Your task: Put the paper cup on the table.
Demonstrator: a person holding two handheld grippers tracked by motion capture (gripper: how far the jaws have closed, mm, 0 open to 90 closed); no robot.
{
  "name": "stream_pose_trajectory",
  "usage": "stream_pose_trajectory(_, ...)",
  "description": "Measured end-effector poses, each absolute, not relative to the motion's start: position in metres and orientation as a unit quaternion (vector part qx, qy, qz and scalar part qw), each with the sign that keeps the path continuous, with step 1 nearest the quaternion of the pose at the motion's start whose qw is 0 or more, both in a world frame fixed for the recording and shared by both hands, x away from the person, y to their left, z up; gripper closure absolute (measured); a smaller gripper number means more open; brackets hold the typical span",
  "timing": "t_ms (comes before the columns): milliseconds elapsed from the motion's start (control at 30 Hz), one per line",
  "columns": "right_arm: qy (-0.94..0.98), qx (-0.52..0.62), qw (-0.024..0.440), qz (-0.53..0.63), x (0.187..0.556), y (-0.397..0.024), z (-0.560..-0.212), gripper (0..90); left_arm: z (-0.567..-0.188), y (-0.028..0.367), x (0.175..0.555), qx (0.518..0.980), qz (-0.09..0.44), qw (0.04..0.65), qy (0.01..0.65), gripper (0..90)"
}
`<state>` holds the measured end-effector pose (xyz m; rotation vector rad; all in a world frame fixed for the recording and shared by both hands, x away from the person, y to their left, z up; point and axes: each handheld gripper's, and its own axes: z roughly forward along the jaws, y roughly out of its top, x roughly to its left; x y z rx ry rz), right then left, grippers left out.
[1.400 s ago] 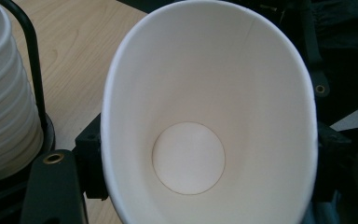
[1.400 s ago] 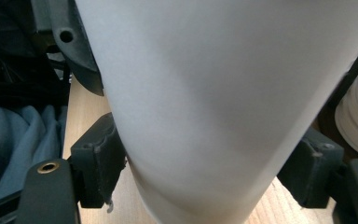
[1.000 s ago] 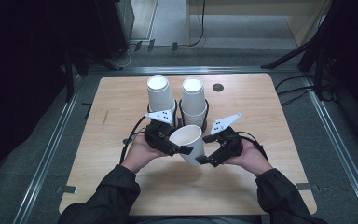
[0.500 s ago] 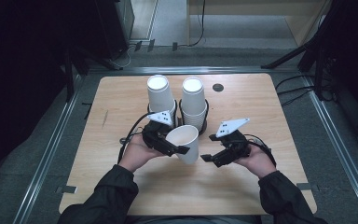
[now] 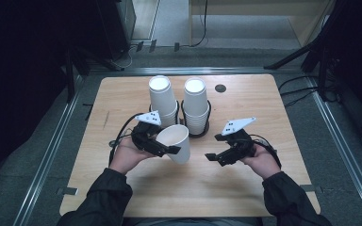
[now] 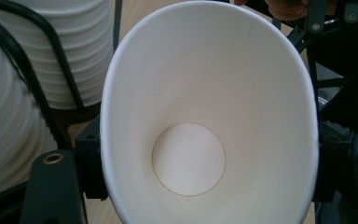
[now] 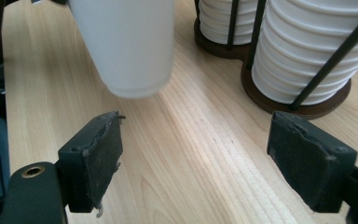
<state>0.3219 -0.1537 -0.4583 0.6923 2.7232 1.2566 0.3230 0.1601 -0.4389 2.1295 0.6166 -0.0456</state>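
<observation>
Holding: left gripper (image 5: pixel 169 151) clamps the paper cup (image 5: pixel 174 142) by its wall, above the wooden table (image 5: pixel 264 94), mouth tilted toward the person.
Right gripper (image 5: pixel 209 157): level, jaws apart after a partial closing, nothing between them.
Cup: smooth white paper, tapered, round base.
Behind: two ribbed cup stacks (image 5: pixel 195 106) in wire holders.
Room: bare tabletop between grippers.

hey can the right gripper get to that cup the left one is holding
Probably yes. The right gripper is open and empty, pointing toward the cup, with bare table between them. The left gripper grips the cup at its rim, leaving the lower wall free.
</observation>
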Motion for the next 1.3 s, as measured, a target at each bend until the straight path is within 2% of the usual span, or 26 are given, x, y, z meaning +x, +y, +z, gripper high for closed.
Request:
stream_pose_trajectory(700,0.886,0.247,0.037,0.391,0.342,-0.165,-0.469,19.1,-0.435,0.217,0.321,0.843,0.003,0.439,0.311,23.2)
stream_pose_trajectory(1300,0.882,0.258,0.041,0.393,0.351,-0.165,-0.473,19.5,-0.439,0.271,0.336,0.814,0.028,0.443,0.374,23.0)
